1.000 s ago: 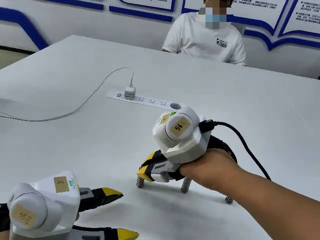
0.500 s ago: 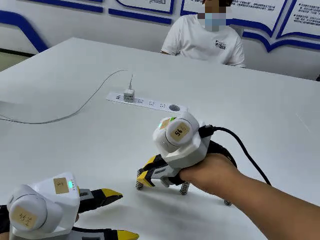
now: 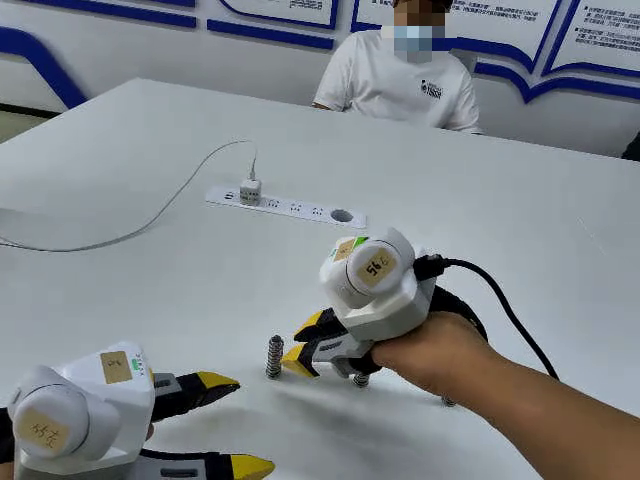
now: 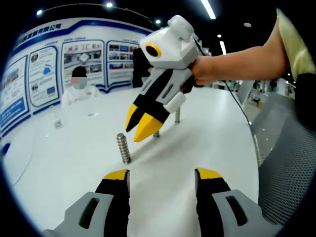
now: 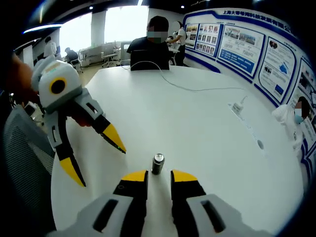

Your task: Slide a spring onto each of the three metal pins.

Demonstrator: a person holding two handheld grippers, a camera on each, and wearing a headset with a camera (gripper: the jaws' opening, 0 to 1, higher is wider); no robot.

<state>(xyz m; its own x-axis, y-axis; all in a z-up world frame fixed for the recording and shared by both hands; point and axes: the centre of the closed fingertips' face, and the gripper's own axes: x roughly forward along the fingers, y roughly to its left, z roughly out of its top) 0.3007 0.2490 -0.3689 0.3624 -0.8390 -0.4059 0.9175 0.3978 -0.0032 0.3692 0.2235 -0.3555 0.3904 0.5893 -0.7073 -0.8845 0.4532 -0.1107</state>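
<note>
On the white bench a grey metal coil spring stands upright on its pin, near the middle of the near side. The right gripper, white with yellow-tipped black fingers, hangs just right of it, tips pointing at the spring without touching. Its fingers are a narrow gap apart and grasp nothing. A second sprung pin stands under that gripper's body. A third pin stands further right by the forearm, too small to tell if it is sprung. The left gripper sits low at the near left, fingers spread wide and released. A white power strip lies farther off, and a person in a white shirt sits at the far side.
</note>
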